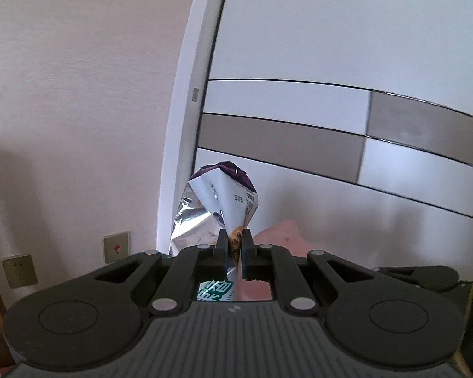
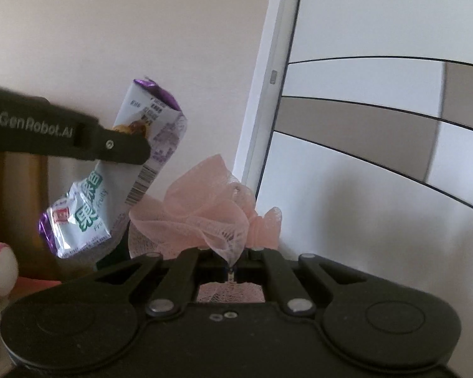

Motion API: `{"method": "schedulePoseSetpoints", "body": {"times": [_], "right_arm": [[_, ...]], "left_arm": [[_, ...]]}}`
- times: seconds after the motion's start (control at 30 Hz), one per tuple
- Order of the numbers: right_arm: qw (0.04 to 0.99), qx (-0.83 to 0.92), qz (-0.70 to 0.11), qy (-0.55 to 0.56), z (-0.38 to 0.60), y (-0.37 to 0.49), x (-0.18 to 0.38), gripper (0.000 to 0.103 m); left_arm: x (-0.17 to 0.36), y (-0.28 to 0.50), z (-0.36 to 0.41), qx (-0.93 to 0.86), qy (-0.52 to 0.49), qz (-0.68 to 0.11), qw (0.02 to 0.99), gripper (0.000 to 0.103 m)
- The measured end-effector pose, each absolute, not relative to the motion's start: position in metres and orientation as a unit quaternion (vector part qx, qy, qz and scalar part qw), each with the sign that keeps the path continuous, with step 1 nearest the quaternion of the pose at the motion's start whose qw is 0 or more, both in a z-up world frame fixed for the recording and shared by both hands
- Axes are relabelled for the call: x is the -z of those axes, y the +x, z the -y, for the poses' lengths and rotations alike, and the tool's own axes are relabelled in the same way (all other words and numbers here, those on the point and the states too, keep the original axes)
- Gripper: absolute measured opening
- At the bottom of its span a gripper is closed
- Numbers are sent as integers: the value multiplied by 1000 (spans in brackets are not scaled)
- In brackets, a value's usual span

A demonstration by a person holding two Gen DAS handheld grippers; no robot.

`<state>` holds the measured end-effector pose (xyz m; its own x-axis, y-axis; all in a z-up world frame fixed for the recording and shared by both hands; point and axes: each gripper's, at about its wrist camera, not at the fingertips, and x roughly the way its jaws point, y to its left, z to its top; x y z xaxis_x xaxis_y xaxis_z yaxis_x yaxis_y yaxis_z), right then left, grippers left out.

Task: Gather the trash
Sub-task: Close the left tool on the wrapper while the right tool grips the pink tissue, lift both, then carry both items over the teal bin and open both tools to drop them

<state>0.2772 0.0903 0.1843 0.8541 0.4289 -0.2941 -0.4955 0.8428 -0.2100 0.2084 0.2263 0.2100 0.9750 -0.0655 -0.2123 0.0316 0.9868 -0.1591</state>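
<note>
1. The left gripper (image 1: pixel 235 245) has its fingers nearly together, pinched on a crumpled snack wrapper (image 1: pixel 227 201). The wrapper is white and silver with purple ends; it stands up above the fingertips and also hangs down below them.
2. In the right wrist view the left gripper (image 2: pixel 143 149) comes in from the left, with the snack wrapper (image 2: pixel 135 170) clamped at its middle, one end up and the other drooping down to the left.
3. The right gripper (image 2: pixel 231 260) is closed tight on a thin fold of pink mesh netting (image 2: pixel 211 211), which bunches up just ahead of and above its fingertips.
4. The netting sits just right of the wrapper; whether they touch cannot be told.
5. No bin or other container shows in either view.
6. Beyond both sets of fingers rises a pale wall (image 1: pixel 78 94) with a white door frame (image 1: pixel 189 110), and right of it a white and taupe panelled surface (image 1: pixel 299 135).
7. Left of the left gripper's fingers, low on the wall, are a switch plate (image 1: pixel 116 246) with a red dot and a socket (image 1: pixel 19 270).
8. At the lower left of the right wrist view sits a pink and white soft object (image 2: pixel 3 267), blurred.
</note>
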Motion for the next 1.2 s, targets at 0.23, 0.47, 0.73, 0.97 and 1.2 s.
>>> {"method": "schedulePoseSetpoints", "body": {"times": [0.23,0.47,0.73,0.97,1.2], "right_arm": [[947,-229,-143,-176,-139,339,-164,1],[938,-236,-155,-200,-176,377,-143,2],[924,-265,-186,-205,-183,382,-104,6],[912,-282,-202,-218,-187,389,-97,15],[913,-286,-209,-203,-171,378,-110,31]], "left_arm": [[-192,266,-269,-21,-98,-148,984,7],[-159,312,-304,-50,-132,-183,973,7],[-118,355,-315,-55,-147,-225,962,7],[-85,370,-310,-52,-132,-276,951,7],[-62,368,-313,-62,-147,-324,932,8]]}}
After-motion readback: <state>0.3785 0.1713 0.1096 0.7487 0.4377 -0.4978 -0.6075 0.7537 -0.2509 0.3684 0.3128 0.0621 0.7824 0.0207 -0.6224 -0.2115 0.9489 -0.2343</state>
